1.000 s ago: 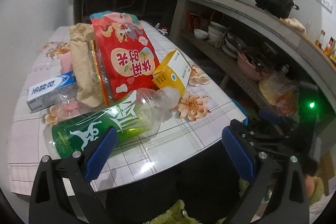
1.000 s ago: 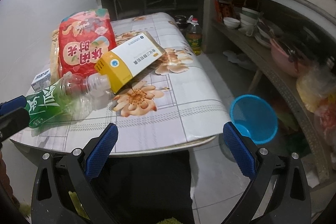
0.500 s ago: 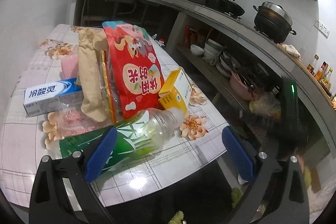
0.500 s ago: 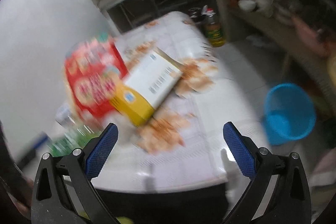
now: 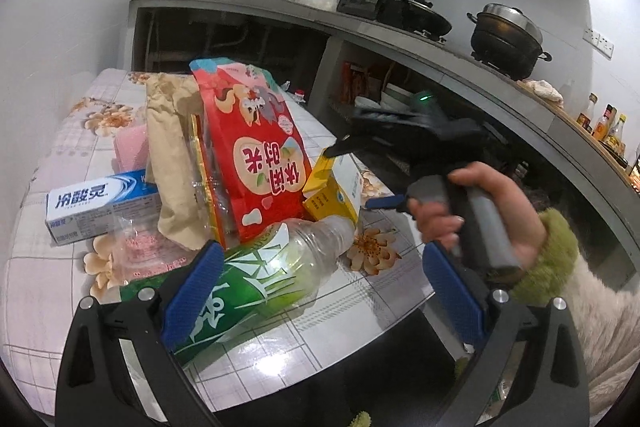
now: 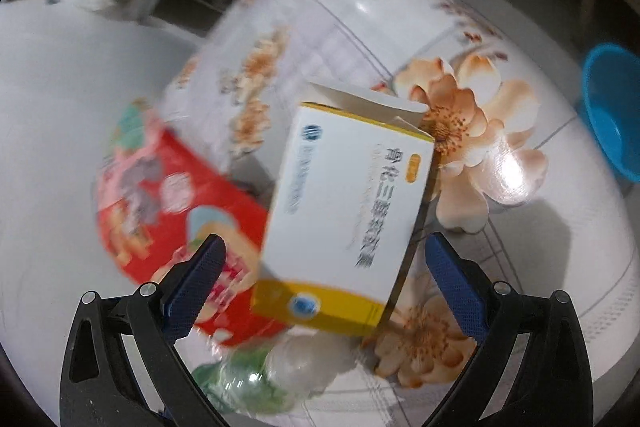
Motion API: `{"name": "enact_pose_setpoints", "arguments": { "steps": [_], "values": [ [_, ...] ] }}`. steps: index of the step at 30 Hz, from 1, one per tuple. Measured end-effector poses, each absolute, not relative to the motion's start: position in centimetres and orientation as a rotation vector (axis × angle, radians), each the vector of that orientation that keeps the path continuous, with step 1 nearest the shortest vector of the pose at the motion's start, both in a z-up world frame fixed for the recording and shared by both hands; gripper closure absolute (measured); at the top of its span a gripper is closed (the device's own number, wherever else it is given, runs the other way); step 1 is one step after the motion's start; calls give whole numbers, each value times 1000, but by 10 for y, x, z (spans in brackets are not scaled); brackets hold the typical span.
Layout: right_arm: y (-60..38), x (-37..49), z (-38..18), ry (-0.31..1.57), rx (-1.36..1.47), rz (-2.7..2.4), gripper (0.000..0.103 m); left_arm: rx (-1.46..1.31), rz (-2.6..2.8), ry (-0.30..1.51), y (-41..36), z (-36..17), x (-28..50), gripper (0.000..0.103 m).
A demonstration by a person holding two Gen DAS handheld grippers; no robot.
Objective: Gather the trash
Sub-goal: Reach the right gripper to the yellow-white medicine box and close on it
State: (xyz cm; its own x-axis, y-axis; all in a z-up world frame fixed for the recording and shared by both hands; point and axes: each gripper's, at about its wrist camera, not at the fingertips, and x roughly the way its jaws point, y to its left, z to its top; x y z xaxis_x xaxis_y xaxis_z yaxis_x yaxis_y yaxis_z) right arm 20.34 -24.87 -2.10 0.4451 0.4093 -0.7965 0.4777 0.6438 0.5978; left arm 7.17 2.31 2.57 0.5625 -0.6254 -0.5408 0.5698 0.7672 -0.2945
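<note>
Left wrist view, counts: we count one green-labelled plastic bottle (image 5: 256,279), one red snack bag (image 5: 252,159), one yellow-and-white box (image 5: 334,193), one toothpaste box (image 5: 100,205) and one brown paper bag (image 5: 170,163), all on the floral table (image 5: 60,291).
Left wrist view, bottle axis: we see it lying on its side, long axis running from near left to far right, neck toward the yellow-and-white box.
Left wrist view, left gripper (image 5: 320,299): we find its jaws wide apart, holding nothing, the left pad (image 5: 192,297) over the bottle's label.
Left wrist view, right gripper (image 5: 360,175): we see it held by the right hand (image 5: 476,215) and reaching over the box; how far its jaws stand apart we cannot tell here.
Right wrist view, counts: we count one yellow-and-white box (image 6: 348,223), one red snack bag (image 6: 176,211), one bottle (image 6: 260,379) and one blue basin (image 6: 614,111) beyond the table edge.
Right wrist view, box axis: we see its long axis running near to far, yellow end nearest, open flap farthest, leaning on the snack bag.
Right wrist view, right gripper (image 6: 324,287): we see both pads spread wide either side of the box, closed on nothing.
</note>
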Motion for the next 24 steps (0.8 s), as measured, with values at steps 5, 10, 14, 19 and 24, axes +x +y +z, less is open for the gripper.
{"name": "enact_pose_setpoints", "arguments": {
  "steps": [5, 10, 14, 19, 24],
  "values": [
    [-248, 214, -26, 1174, 917, -64, 8, -88, -701, 632, 30, 31, 74, 10],
    [-253, 216, -28, 1154, 920, -69, 9, -82, -660, 599, 34, 39, 89, 17],
    [-257, 217, -33, 1138, 928, -70, 23, -98, -639, 611, 33, 43, 114, 27],
    [-260, 217, -38, 1123, 960, -46, 30, -126, -631, 621, 34, 53, 142, 35],
    [-267, 208, -39, 1096, 999, -14, 31, -165, -616, 653, 36, 64, 180, 40]
  ]
}}
